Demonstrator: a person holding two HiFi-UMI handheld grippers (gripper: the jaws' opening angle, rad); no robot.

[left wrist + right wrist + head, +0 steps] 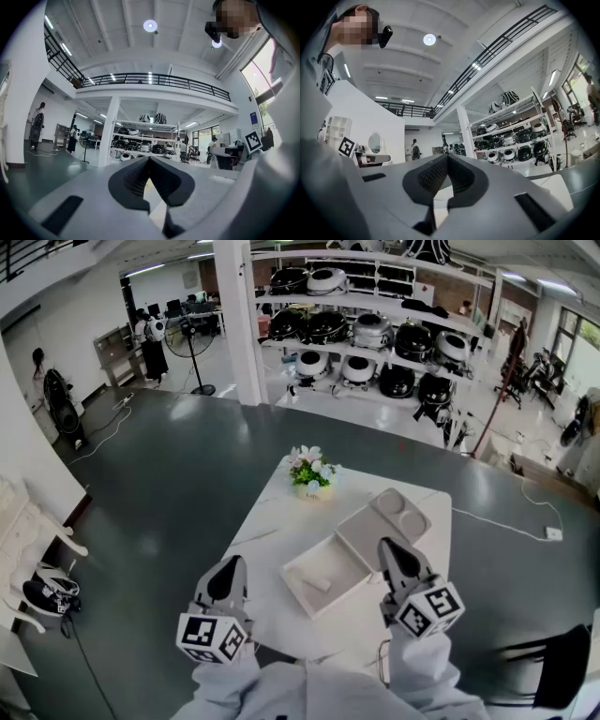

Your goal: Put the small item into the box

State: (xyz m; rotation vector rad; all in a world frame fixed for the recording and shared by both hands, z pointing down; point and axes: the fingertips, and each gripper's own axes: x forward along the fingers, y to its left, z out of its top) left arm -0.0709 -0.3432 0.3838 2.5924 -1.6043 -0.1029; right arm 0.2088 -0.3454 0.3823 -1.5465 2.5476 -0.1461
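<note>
An open white box (300, 593) lies on the white table (267, 526). A small white item (317, 583) rests inside it. The box's lid part (389, 521), which has round recesses, lies spread to the far right of it. My left gripper (228, 570) hovers at the table's near left edge, left of the box. Its jaws are shut and hold nothing, and they meet at the tip in the left gripper view (149, 160). My right gripper (396, 557) is held over the box's right corner, also shut and holding nothing, as the right gripper view (446, 157) shows. Both gripper cameras point up and outward, away from the box.
A small pot of flowers (311, 474) stands at the table's far edge. A black chair (553, 667) is at the near right. Shelves of cookers (366, 334) line the back. A standing fan (192, 343) and a person (150, 338) are far off on the left.
</note>
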